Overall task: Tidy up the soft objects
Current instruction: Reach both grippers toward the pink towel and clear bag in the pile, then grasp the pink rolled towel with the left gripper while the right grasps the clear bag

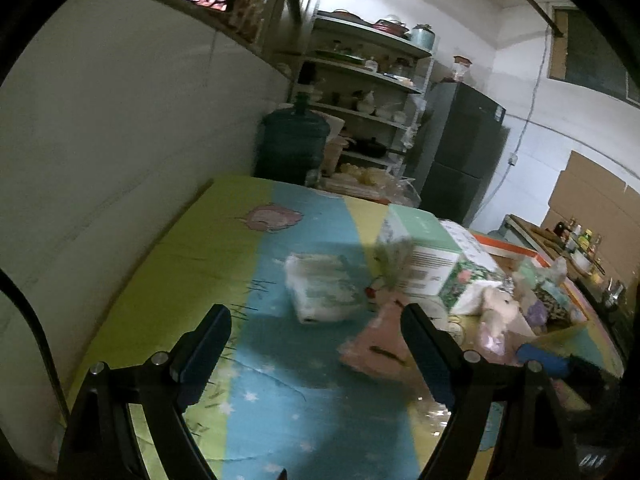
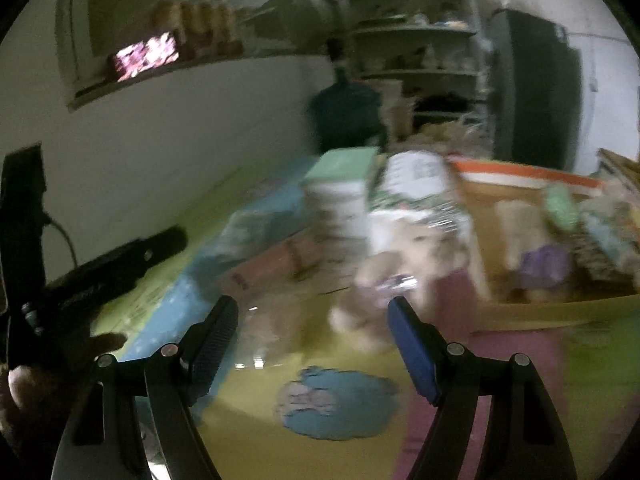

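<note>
Left gripper (image 1: 316, 320) wide open, empty; tissue pack (image 1: 322, 290) just ahead between jaws. Right gripper (image 2: 312, 312) wide open, empty; plush toy (image 2: 396, 268) ahead, blurred.

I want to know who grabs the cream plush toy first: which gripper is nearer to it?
Right. The right gripper points at the cream plush toy just ahead; the left gripper sits off to its left, facing a plastic-wrapped pack.

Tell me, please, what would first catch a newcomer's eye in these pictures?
The bright cartoon tablecloth in green, blue and yellow covers the table. Mid-table lies a clear-wrapped white pack, beside a mint-green box. At the right, a cardboard box holds soft toys.
</note>
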`<state>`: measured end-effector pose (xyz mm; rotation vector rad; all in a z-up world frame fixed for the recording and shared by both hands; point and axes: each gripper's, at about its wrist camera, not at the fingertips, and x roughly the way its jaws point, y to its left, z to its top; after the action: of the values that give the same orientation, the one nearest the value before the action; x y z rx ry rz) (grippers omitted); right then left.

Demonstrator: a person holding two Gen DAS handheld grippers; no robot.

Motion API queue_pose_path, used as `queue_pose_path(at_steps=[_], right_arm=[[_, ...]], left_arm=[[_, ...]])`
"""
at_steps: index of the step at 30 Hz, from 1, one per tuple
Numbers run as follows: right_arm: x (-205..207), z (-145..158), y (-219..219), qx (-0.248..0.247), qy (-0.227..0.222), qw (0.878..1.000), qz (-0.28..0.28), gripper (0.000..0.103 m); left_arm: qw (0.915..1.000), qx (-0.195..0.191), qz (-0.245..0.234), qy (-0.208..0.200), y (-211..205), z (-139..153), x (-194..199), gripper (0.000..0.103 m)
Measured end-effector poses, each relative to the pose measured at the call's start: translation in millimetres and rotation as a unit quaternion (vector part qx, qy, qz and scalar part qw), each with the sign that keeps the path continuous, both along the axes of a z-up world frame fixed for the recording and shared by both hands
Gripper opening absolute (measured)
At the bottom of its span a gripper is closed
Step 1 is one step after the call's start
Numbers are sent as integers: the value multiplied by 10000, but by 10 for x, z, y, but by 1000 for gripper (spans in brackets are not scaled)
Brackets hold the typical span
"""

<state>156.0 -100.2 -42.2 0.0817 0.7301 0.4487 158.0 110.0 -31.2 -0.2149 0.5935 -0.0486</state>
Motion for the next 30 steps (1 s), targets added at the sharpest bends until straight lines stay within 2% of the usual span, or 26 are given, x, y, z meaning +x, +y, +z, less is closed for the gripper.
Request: queue_pose_path(at_steps=[8,15,16,18,22,26,30], right_arm=[[148,-216,248,-46,341,9993,163,78],[239,-336,337,-116,517,9983,246,79],[250,-344,343,-127,548,9981,267,77],[264,-360,355,-166,586,9978,281,53],[236,-331,324,-133,524,9981,295,53],[105,-242,244,-57,368,9986,376,52],[-39,-180,124,-94,273,9988,407,52]], left_arm=[[9999,-36,-20,96,146,-74,61,86],[9983,-102,-482,318,93,-161,177,86],[9979,-97,-539,359,80,-177,194,86],[9968,-63,-656,444,45,-209,235,86],[9930,-153,-1022,566,-15,-247,322,86],[9840,-446,-1533,794,-62,-280,480,86],[9770,-283,-1873,981,-188,-311,621,86]])
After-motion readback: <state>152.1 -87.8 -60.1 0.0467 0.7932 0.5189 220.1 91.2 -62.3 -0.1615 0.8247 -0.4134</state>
